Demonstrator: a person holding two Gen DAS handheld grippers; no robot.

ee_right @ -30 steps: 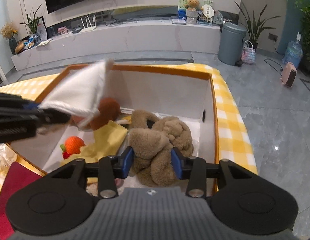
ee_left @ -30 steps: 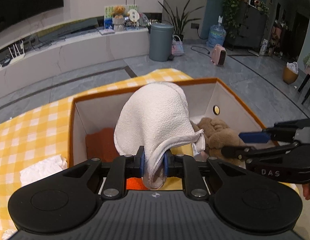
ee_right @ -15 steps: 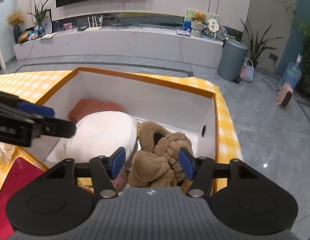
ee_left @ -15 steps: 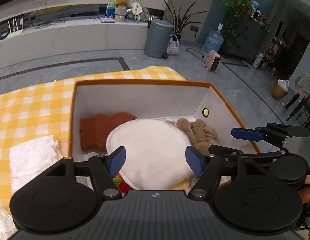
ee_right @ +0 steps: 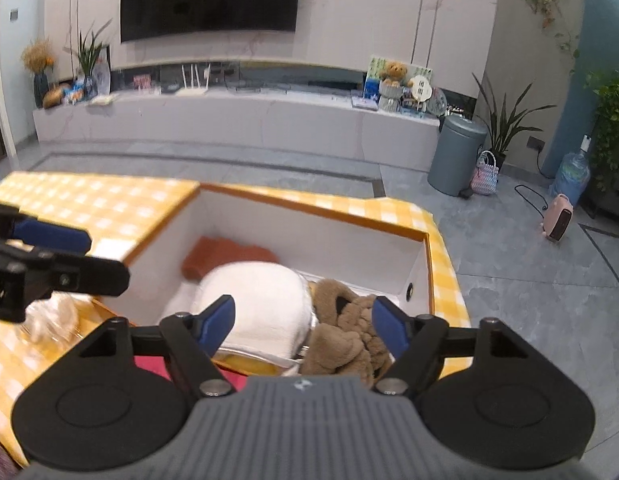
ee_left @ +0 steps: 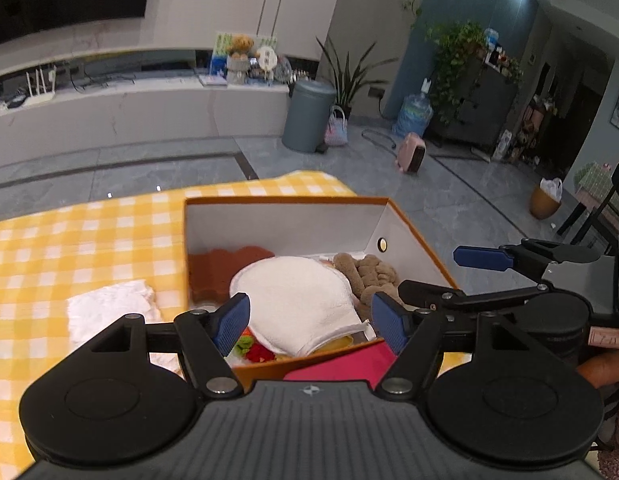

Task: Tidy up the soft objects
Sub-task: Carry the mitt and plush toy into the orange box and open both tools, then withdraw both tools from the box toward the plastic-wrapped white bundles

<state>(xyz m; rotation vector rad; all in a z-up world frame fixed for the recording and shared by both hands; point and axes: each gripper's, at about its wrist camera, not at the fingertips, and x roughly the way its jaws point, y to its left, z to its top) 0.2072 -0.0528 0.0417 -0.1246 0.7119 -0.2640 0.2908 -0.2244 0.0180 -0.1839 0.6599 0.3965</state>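
Note:
An orange-rimmed white storage box [ee_left: 293,232] stands on a yellow checked tablecloth; it also shows in the right wrist view [ee_right: 309,236]. A white towel [ee_left: 297,300] [ee_right: 261,304] lies inside it on top of other items. Beside it are a brown plush toy [ee_left: 365,276] [ee_right: 349,336] and a rust-orange cloth [ee_left: 221,268] [ee_right: 229,256]. My left gripper [ee_left: 309,324] is open and empty, above the box's near edge. My right gripper [ee_right: 303,322] is open and empty, also above the near edge; its fingers [ee_left: 485,258] show at the right of the left wrist view.
A crumpled white cloth [ee_left: 109,312] lies on the tablecloth [ee_left: 69,240] left of the box. A pink-red cloth [ee_left: 341,364] lies at the box's near edge. Small red, green and yellow items [ee_left: 257,352] peek from under the towel. Grey floor lies beyond the table.
My left gripper opened and let go of the white towel, which dropped into the box. Both grippers have since pulled back and up from the box. The right gripper opened wider.

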